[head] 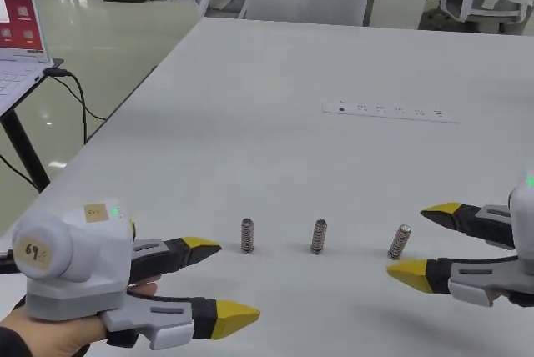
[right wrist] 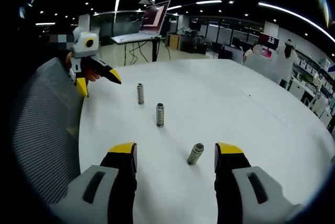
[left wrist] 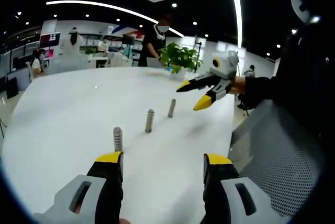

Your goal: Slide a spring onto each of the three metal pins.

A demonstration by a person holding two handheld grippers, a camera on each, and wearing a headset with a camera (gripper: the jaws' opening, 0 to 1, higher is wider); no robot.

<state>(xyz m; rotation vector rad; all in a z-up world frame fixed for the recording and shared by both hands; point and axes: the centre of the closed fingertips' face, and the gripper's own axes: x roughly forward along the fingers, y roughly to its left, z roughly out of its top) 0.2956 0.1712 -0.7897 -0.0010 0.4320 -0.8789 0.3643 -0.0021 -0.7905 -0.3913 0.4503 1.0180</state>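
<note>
3 springs (head: 319,236) in row on table (head: 250,123), rightmost tilted. Left gripper (head: 238,282) & right gripper (head: 406,240) either side, jaws open, empty.

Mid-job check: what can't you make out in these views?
- Whether pins sit inside the left spring, middle spring and right spring: coils hide them, all views.
- Why the right spring leans: base too small, head view.
- The right claw's rear: cut off by head view's right edge.
</note>
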